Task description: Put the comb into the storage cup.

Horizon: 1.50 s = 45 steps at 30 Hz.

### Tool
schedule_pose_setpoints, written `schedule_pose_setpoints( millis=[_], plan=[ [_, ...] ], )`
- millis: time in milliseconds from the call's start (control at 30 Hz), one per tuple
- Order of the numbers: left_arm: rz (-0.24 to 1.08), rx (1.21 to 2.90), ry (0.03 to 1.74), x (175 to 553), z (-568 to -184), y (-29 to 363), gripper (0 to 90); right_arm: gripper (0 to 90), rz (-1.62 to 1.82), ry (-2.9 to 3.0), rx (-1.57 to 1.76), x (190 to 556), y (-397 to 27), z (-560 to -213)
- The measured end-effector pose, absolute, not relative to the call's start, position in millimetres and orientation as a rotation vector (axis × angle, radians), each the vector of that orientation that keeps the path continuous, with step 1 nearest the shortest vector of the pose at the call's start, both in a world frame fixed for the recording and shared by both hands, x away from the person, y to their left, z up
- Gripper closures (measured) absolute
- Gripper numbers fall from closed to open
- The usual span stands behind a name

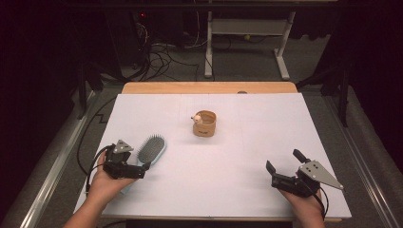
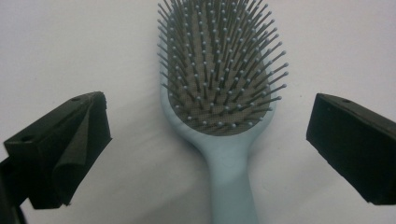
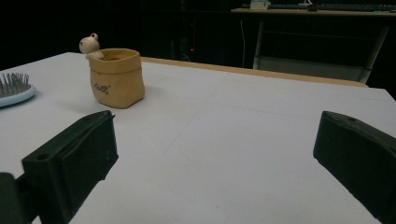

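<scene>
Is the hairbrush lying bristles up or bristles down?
Bristles up: the hairbrush lies flat on the table, its pins facing the camera, between the open left claw jaws.

Hairbrush (image 1: 151,150) on table (image 1: 247,190) at left, between left gripper's (image 2: 205,149) spread jaws; pot (image 1: 205,123) behind, mid-table.

Smooth matt plastic hairbrush (image 2: 224,154) on a white matt table (image 1: 228,190).

Dark room, white desk frame (image 1: 247,28) behind
</scene>
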<state>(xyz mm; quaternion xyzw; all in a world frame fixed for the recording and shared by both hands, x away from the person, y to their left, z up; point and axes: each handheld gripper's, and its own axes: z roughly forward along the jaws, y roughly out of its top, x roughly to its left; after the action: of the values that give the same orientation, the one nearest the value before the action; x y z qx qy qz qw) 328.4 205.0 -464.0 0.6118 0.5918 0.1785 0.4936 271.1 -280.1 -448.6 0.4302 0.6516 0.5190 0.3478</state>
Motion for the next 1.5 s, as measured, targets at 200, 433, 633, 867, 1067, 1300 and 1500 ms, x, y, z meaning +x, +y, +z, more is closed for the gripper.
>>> schedule_pose_setpoints(
  millis=[200, 433, 633, 867, 1067, 1300, 1500],
  plan=[
    [0.419, 1.511, 1.438, 331, -463, 203, 1.3, 0.4, 1.347, 1.69, 1.116, 271, -280, -448],
    [0.42, 1.524, 1.437, 334, -462, 199, 1.3, 0.4, 1.346, 1.69, 1.116, 271, -280, -448],
    [0.408, 1.533, 1.449, 339, -460, 196, 1.3, 0.4, 1.347, 1.69, 1.117, 271, -280, -449],
    [0.391, 1.538, 1.479, 347, -463, 192, 1.3, 0.4, 1.348, 1.689, 1.118, 271, -280, -449],
    [0.394, 1.554, 1.489, 355, -463, 184, 1.3, 0.4, 1.349, 1.691, 1.121, 271, -280, -449],
    [0.397, 1.584, 1.505, 365, -466, 177, 1.3, 0.4, 1.349, 1.689, 1.118, 271, -280, -449],
    [0.426, 1.611, 1.514, 371, -469, 174, 2.6, 0.3, 1.353, 1.688, 1.12, 271, -280, -449]
  ],
)
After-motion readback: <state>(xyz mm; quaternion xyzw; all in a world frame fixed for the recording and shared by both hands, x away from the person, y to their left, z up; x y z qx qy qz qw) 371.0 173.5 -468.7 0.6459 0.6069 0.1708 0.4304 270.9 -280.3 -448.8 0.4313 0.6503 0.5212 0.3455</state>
